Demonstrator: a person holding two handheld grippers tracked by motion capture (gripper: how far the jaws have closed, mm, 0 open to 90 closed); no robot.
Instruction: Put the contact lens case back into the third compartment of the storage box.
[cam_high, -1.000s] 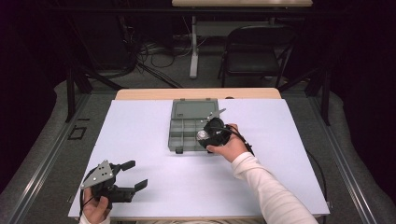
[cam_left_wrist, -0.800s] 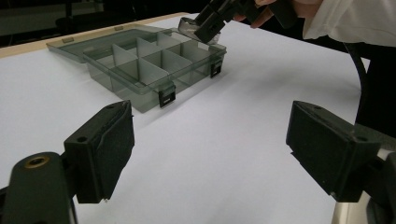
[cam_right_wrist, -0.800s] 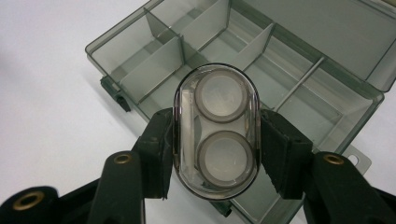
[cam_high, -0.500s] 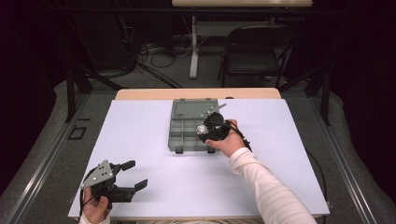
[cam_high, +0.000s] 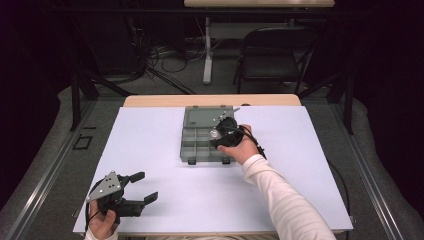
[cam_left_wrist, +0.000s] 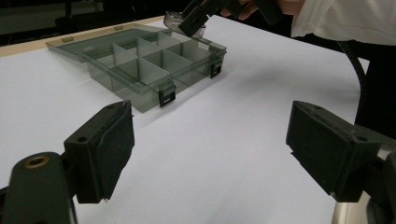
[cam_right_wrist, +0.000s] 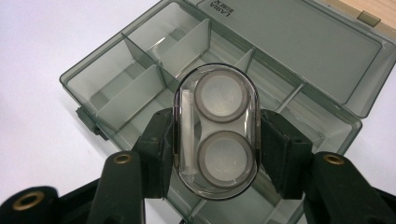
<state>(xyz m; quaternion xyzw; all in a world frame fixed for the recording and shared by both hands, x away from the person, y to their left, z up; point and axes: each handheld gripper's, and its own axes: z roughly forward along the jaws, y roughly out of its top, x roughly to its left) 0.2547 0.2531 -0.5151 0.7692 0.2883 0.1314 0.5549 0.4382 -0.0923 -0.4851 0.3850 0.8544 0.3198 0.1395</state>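
My right gripper (cam_right_wrist: 215, 140) has its jaws closed on a small clear oval case (cam_right_wrist: 215, 130), one pad pressing each long side. Two round grey-rimmed lids sit one above the other inside the case, with a narrow clear slot along one edge. I hold the case just above the open compartments of a grey see-through organiser box (cam_right_wrist: 140, 93). In the high view the right gripper (cam_high: 223, 136) hovers over the right part of that box (cam_high: 197, 145), near the middle of the white table (cam_high: 150, 125), towards its far edge.

My left gripper (cam_left_wrist: 210, 154) is wide open with nothing between its pads. It rests near the front left corner of the table (cam_high: 125, 192), well apart from the box.

I count two grippers, one oval case and one organiser box. The box is open, its hinged lid (cam_right_wrist: 299, 42) lying flat behind it. Dividers split the tray into several compartments; I cannot tell the exact number. Every compartment I can see is empty. Two dark latches (cam_left_wrist: 167, 96) sit on the front wall of the box.
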